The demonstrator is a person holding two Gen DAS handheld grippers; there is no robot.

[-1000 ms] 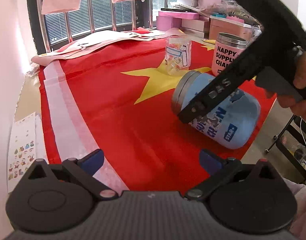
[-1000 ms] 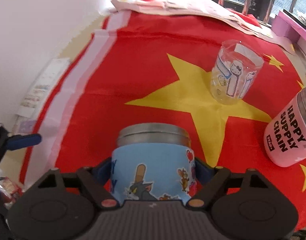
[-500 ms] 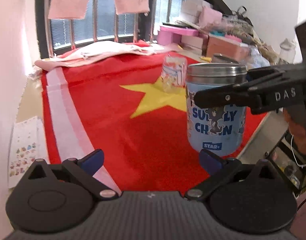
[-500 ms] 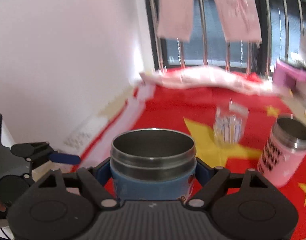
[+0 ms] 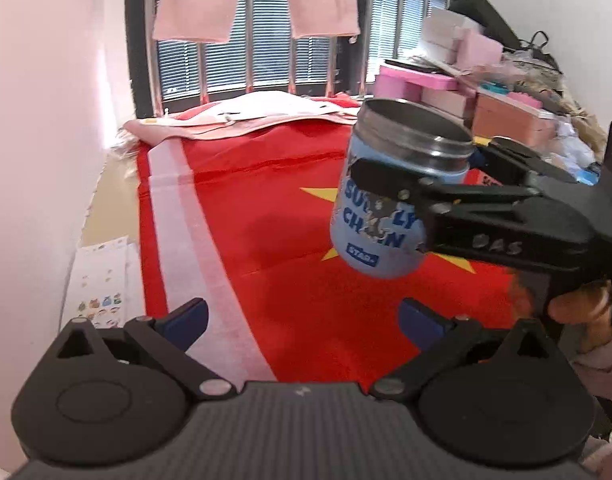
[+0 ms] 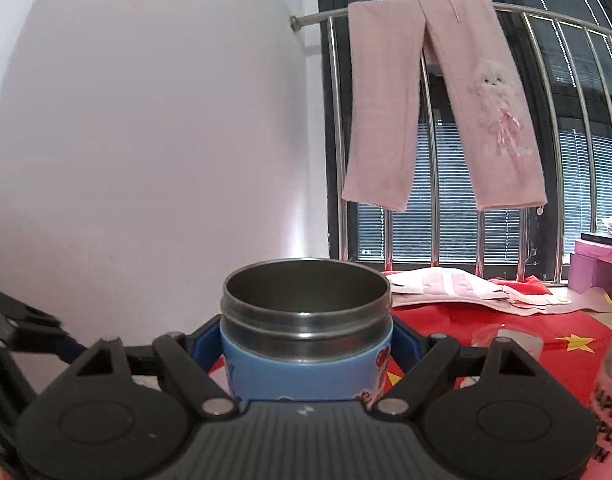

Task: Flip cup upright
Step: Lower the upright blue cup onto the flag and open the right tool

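A blue steel-rimmed cup [image 5: 382, 220] with cartoon print is held in the air, mouth up and slightly tilted, above the red flag cloth [image 5: 297, 280]. My right gripper [image 5: 390, 184] is shut on its body; in the right wrist view the cup [image 6: 306, 352] fills the space between the blue pads, open mouth facing up. My left gripper [image 5: 301, 316] is open and empty, low over the cloth's near part, left of and below the cup.
A pink "Happy Supply Chain" cup [image 6: 610, 408] and a clear cartoon glass [image 6: 506, 338] stand on the cloth to the right. Pink boxes [image 5: 422, 84] and clutter line the far right. A sticker sheet [image 5: 99, 280] lies left. Window bars with pink cloth [image 6: 438, 100] stand behind.
The right gripper has turned the blue cup from lying on its side to mouth-up and lifted it off the cloth. The left gripper has stayed open and low.
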